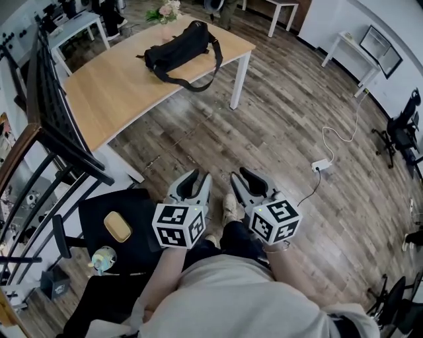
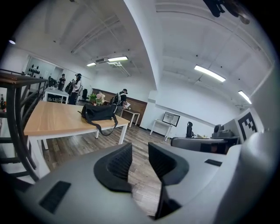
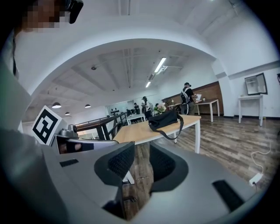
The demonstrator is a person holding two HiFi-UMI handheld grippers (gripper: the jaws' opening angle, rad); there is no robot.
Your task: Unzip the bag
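Observation:
A black bag (image 1: 182, 49) with a long strap lies on the far part of a wooden table (image 1: 112, 92), well ahead of me. It also shows far off as the bag (image 2: 98, 113) in the left gripper view and the bag (image 3: 165, 119) in the right gripper view. Both grippers are held low near my body, over the wood floor and far from the table. My left gripper (image 1: 197, 177) (image 2: 140, 151) is open with nothing between its jaws. Beside it, my right gripper (image 1: 244, 175) (image 3: 142, 153) is open too, with only floor visible in the gap.
A black metal railing (image 1: 53, 125) runs along the left. Below it stands a black stool (image 1: 115, 211) with a yellow object on it. A white power strip (image 1: 320, 164) and its cable lie on the floor to the right. Office chairs (image 1: 400, 135) stand at the far right. Flowers (image 1: 165, 12) sit behind the bag.

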